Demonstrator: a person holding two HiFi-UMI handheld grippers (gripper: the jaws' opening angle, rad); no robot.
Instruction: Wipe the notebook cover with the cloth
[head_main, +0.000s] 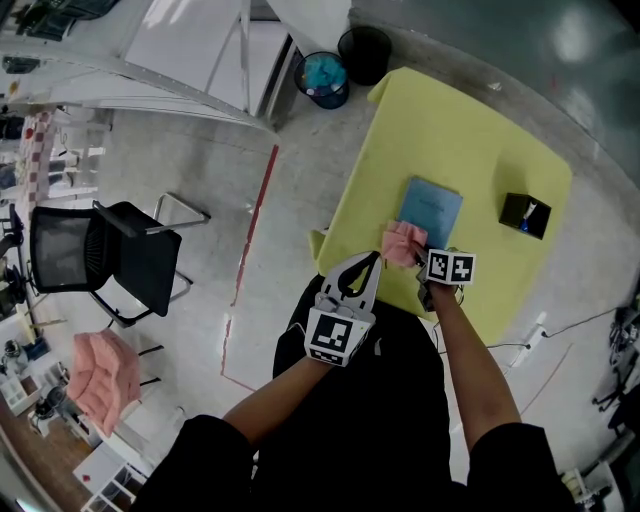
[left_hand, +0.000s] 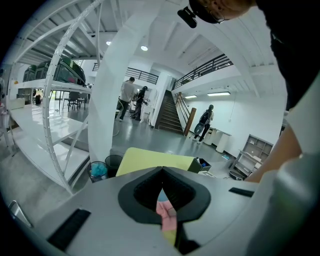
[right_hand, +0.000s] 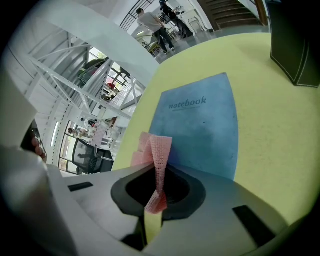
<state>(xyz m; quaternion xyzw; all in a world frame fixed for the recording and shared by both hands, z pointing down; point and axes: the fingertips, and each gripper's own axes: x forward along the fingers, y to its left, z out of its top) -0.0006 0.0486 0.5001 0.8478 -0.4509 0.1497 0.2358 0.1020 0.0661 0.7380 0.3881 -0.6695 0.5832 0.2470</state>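
I look down from the head camera onto a yellow table (head_main: 470, 130) with a blue notebook (head_main: 432, 208) lying flat and closed near its middle. A small black box (head_main: 525, 214) stands on the table well apart from the notebook, toward the right edge.

My right gripper (head_main: 418, 258) is at the notebook's near edge, its jaws pinched on a pink cloth (head_main: 403, 243). The cloth bunches over the near left corner of the cover. In the right gripper view a strip of it (right_hand: 160, 150) stands upright between the closed jaws and fans out past the tips. The cover (right_hand: 200, 130) spreads out beyond, with the word "notebook" printed on it. I cannot tell whether the cloth presses on the cover or hangs just above it.

My left gripper (head_main: 374, 262) sits just beside the cloth, at the table's near edge and left of the right gripper. Its jaws are together, tips touching, with nothing between them. In the left gripper view a sliver of the pink cloth (left_hand: 166, 210) shows through the gap behind the joined tips, lying past the jaws and not in them.

On the grey floor to the left stands a black chair (head_main: 110, 255). Two round bins (head_main: 322, 78) sit by the table's far corner. People stand far off in the hall, by a staircase
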